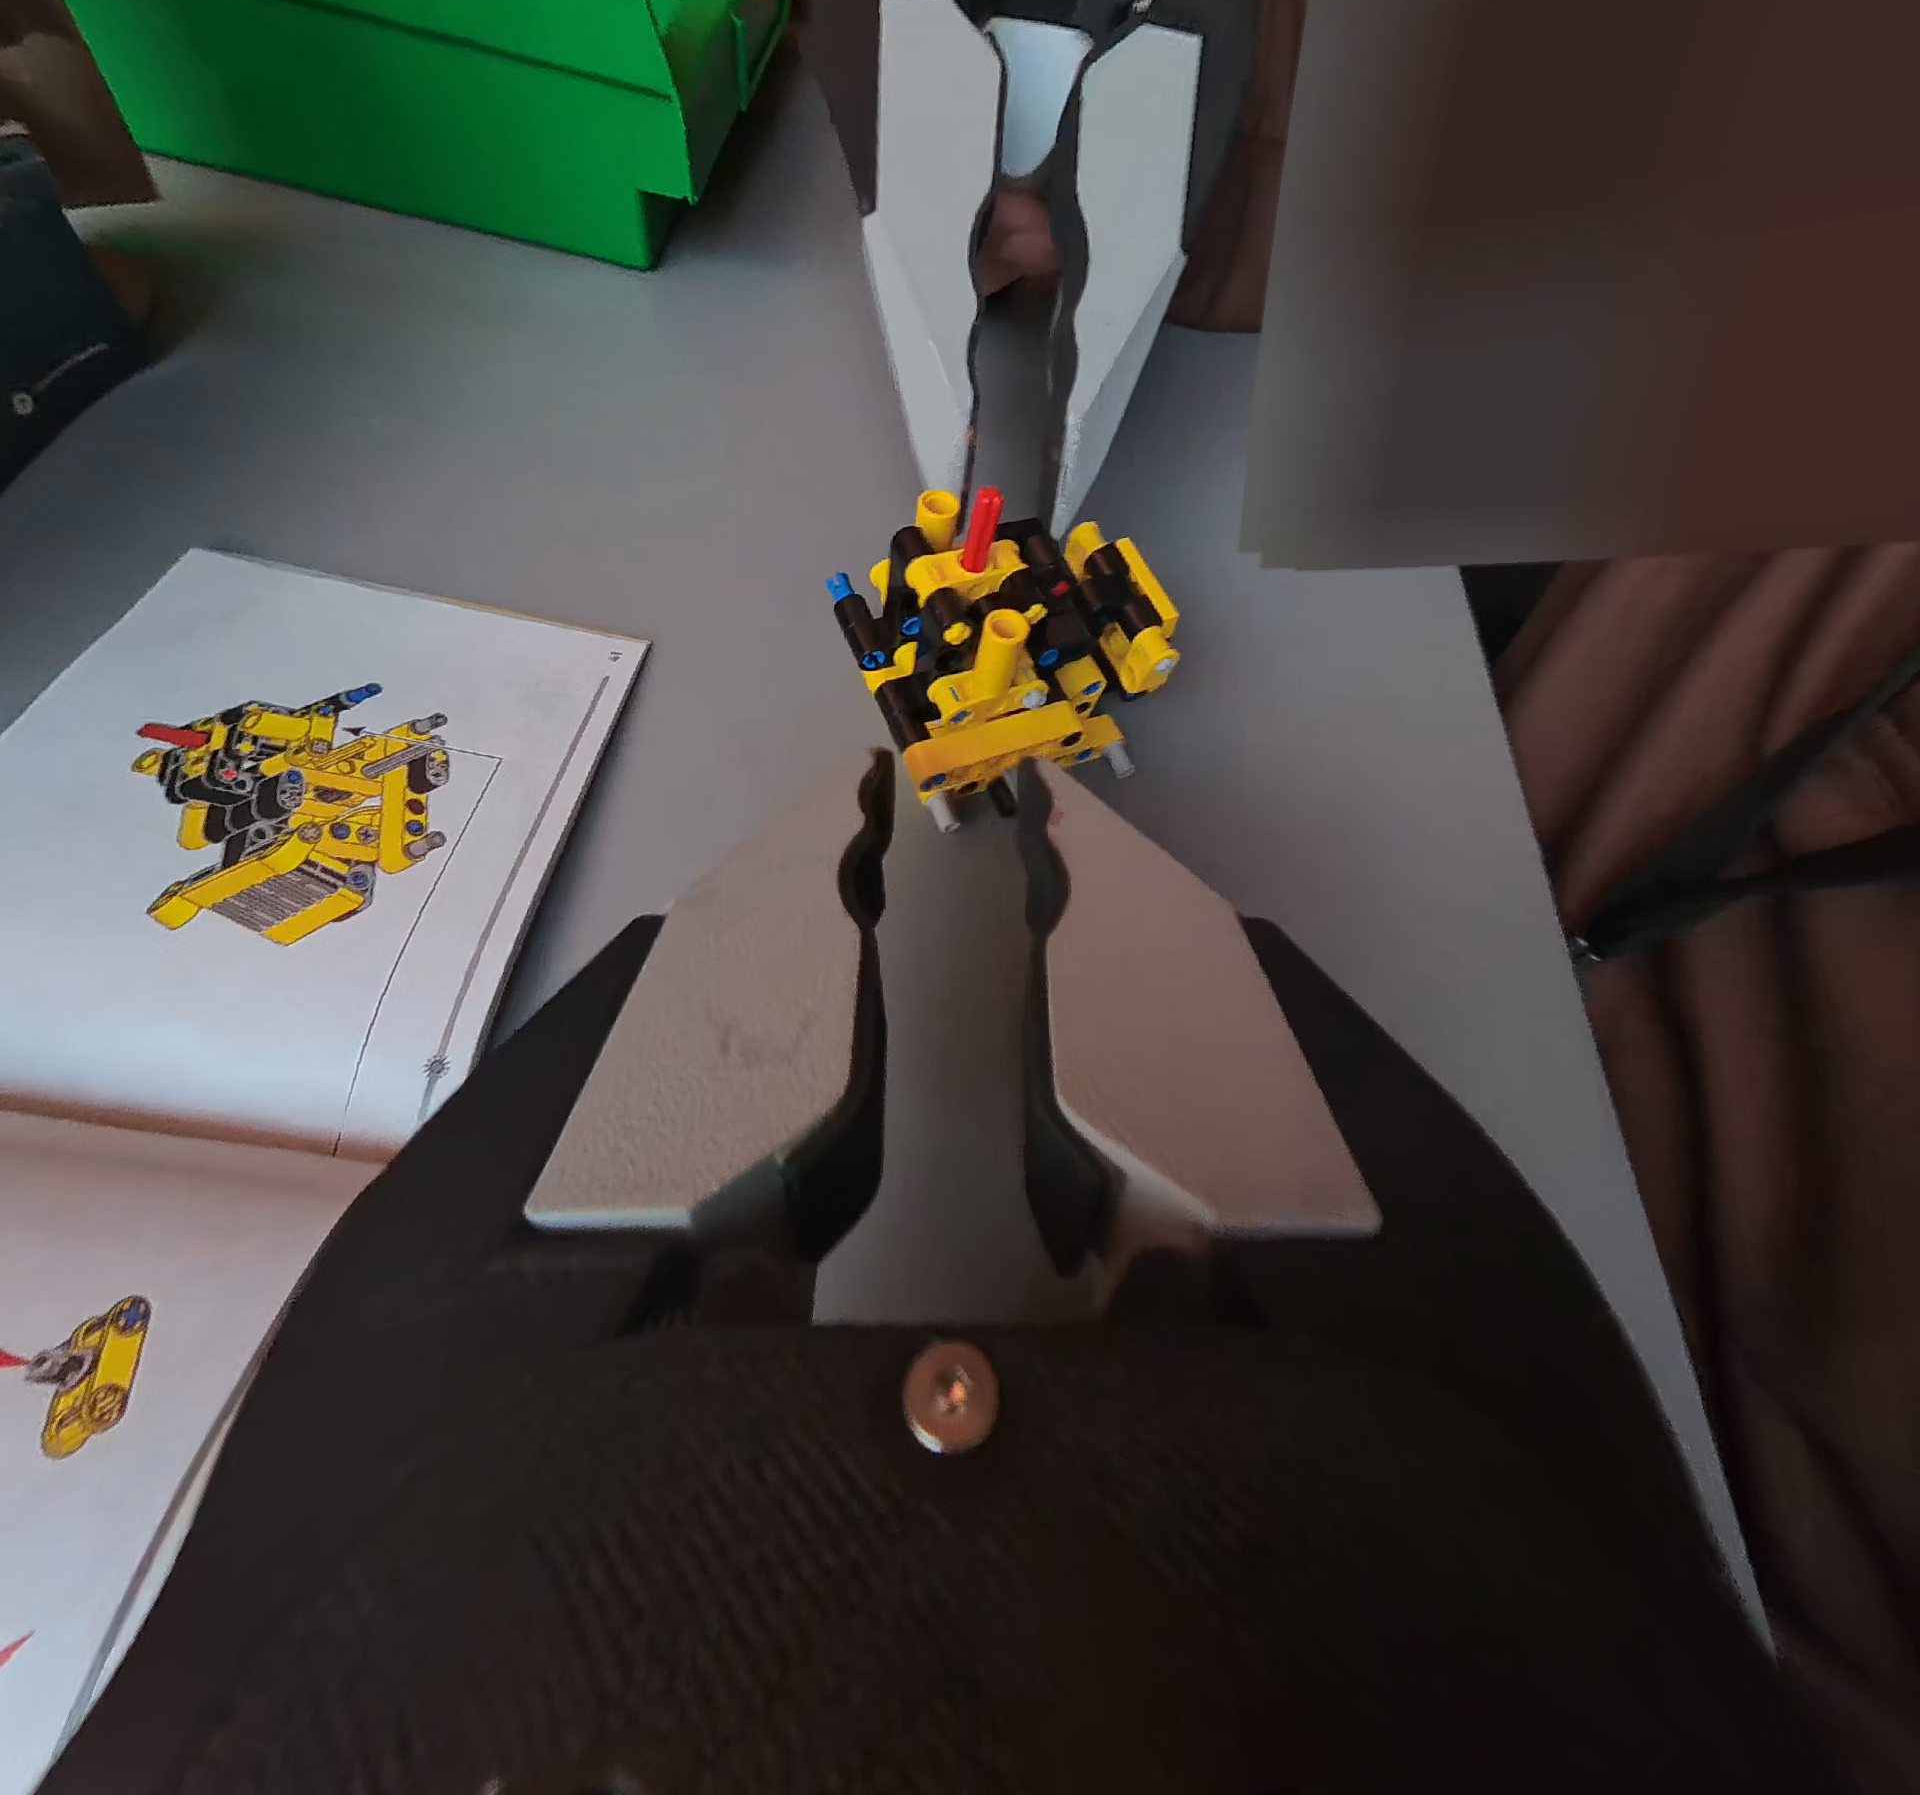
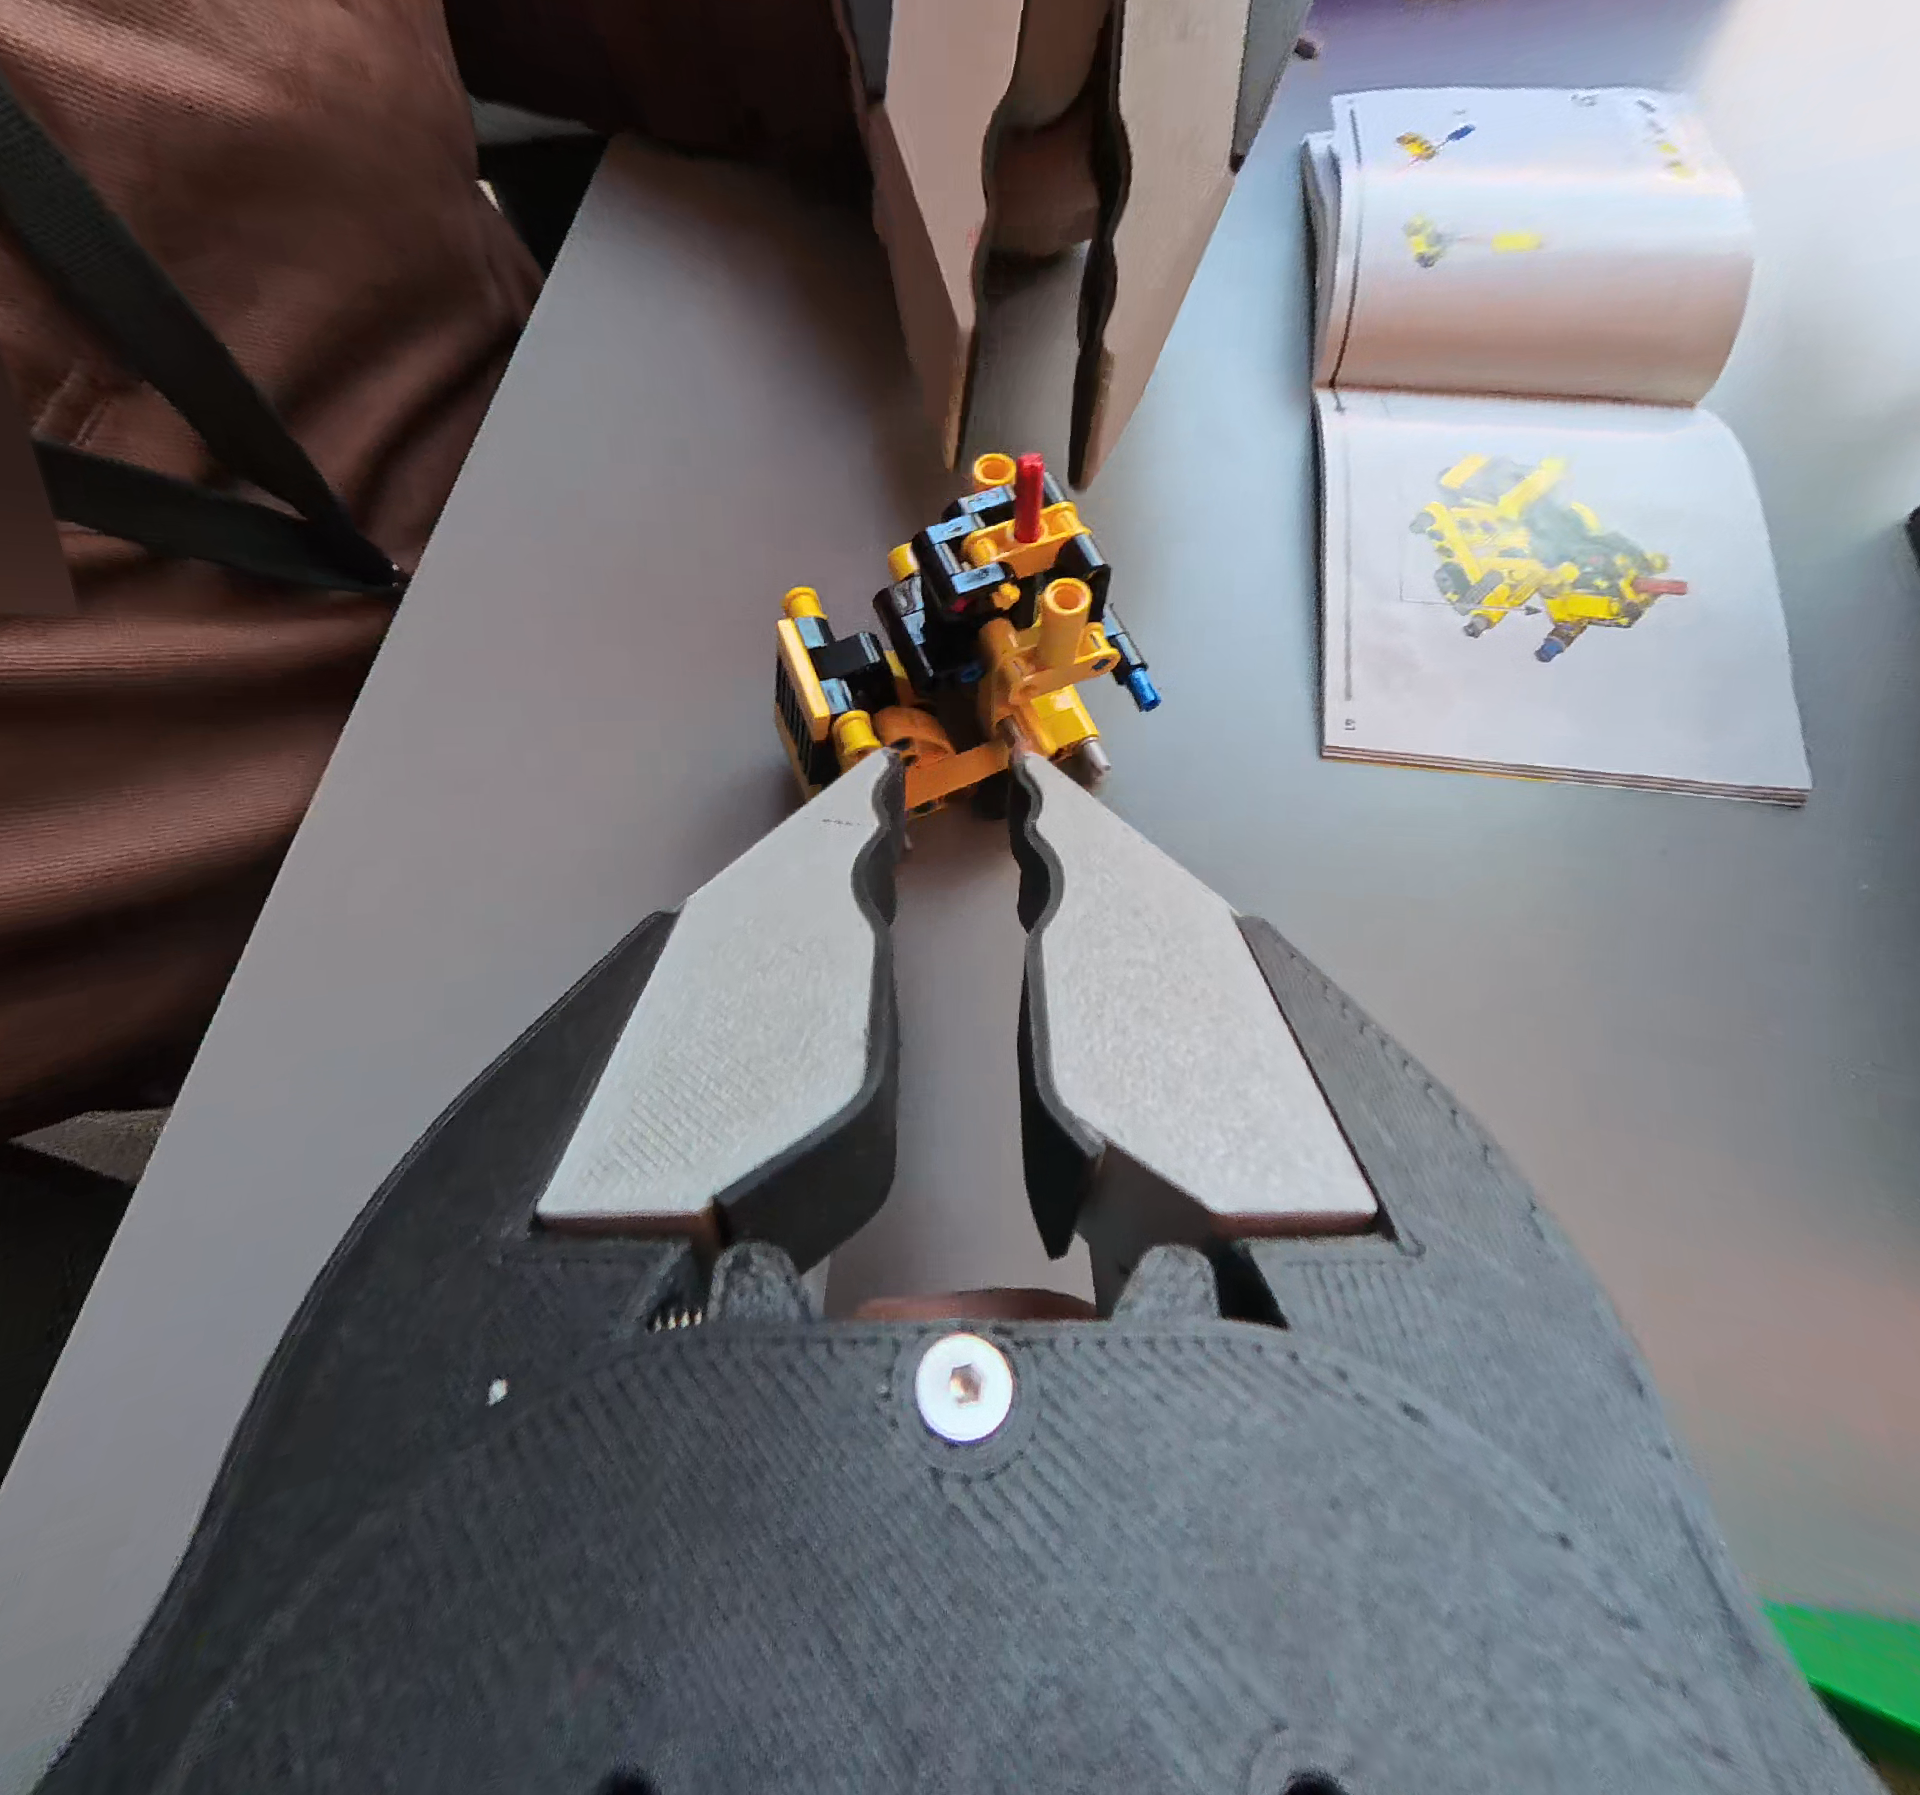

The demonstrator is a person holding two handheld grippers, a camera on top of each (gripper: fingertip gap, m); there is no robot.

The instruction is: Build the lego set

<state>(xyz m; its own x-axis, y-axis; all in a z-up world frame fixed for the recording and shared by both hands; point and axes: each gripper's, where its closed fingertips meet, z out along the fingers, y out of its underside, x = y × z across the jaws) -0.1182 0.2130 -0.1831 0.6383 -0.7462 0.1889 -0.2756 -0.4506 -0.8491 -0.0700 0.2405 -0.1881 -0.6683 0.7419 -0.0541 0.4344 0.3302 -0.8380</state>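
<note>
A compact yellow-and-black lego model [image 1: 1003, 649] sits on the grey surface [image 1: 520, 415], a red axle [image 1: 980, 530] standing upright from its top and a blue pin [image 1: 840, 588] jutting sideways.

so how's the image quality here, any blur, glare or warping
Left wrist view: fisheye bends the green box and booklet; lego model sharp, the frame's edges soft. Right wrist view: bright glare washes out the booklet's upper pages; the table edge bows; model crisp.
</note>
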